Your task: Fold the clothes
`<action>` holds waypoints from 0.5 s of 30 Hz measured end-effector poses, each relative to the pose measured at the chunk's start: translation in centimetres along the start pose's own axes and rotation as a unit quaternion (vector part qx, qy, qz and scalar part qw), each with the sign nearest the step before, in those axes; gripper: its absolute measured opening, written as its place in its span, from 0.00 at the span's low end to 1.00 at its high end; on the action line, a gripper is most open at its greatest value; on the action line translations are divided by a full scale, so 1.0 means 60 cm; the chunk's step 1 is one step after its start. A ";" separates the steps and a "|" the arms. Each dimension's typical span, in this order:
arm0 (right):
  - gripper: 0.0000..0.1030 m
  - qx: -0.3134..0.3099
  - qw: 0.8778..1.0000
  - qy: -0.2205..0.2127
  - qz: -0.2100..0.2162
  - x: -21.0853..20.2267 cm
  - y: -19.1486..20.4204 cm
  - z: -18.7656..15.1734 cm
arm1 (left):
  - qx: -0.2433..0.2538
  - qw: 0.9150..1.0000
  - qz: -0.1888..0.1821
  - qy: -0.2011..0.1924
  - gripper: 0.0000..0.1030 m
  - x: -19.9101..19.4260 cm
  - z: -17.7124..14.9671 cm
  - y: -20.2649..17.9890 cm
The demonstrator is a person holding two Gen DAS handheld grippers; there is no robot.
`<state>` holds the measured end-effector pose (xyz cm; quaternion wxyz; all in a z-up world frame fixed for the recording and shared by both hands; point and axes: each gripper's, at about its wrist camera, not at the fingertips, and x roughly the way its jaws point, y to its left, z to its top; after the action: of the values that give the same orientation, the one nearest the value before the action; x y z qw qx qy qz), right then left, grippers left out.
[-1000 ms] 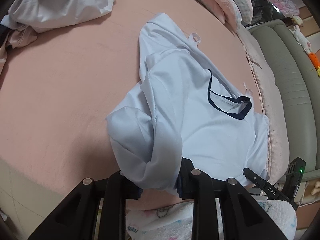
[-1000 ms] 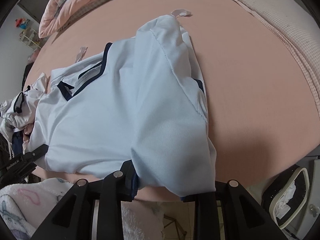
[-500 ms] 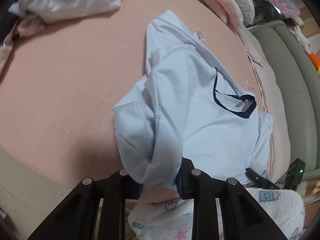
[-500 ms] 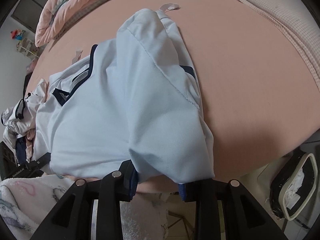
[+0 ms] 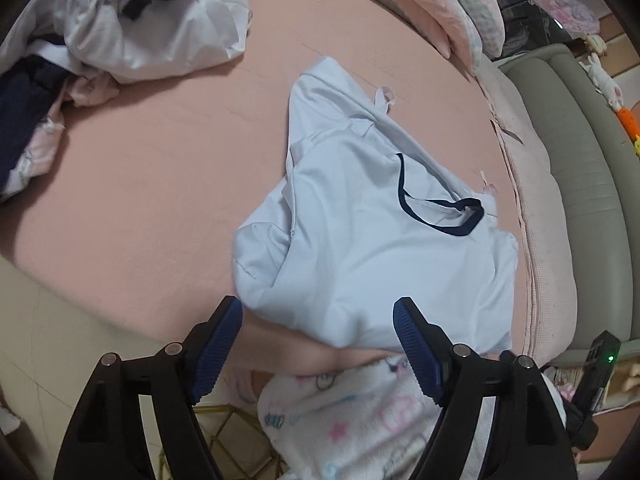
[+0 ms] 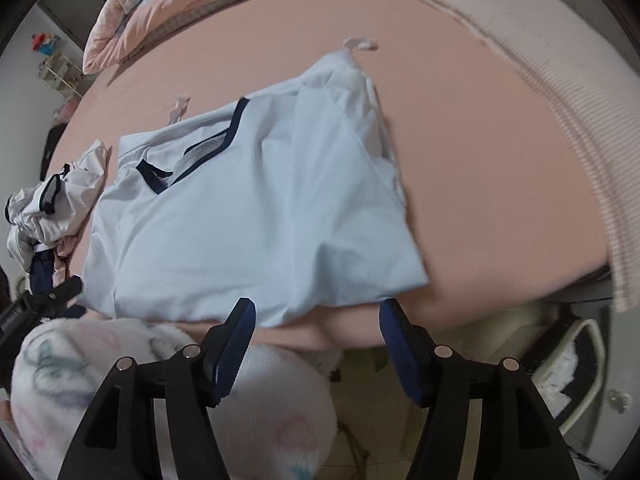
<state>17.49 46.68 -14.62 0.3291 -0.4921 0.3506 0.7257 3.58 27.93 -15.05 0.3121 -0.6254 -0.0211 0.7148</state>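
Both grippers have let go of the light blue shirt [image 5: 380, 256] since a sec ago & lifted off it. Left gripper [image 5: 318, 344] jaws are opening, nothing pinched btwn them. Right gripper [image 6: 318, 340] jaws are opening too, empty. Shirt lies folded on the pink bed [image 5: 160, 168], hem near the edge. Pile of clothes [image 5: 120, 28] sits at 10 o'clock in the left view.

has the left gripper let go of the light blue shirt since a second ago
Yes. The left gripper is opening and has lifted back off the light blue shirt, which now lies free on the pink bed.
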 end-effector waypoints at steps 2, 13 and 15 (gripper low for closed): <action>0.62 0.004 1.000 -0.009 -0.001 -0.021 0.017 -0.029 | 0.005 1.000 0.004 -0.006 0.75 -0.016 -0.002 -0.002; 0.67 -0.001 0.998 -0.056 -0.027 -0.118 -0.015 -0.065 | 0.074 0.996 0.039 -0.028 0.75 -0.040 0.023 -0.057; 0.67 -0.005 0.998 -0.055 -0.031 -0.125 -0.013 -0.061 | 0.079 0.996 0.047 -0.023 0.75 -0.035 0.029 -0.060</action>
<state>22.12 43.06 -8.69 0.3677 -0.4634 0.3128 0.7431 3.57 30.44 -11.31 0.3263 -0.5828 0.0575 0.7421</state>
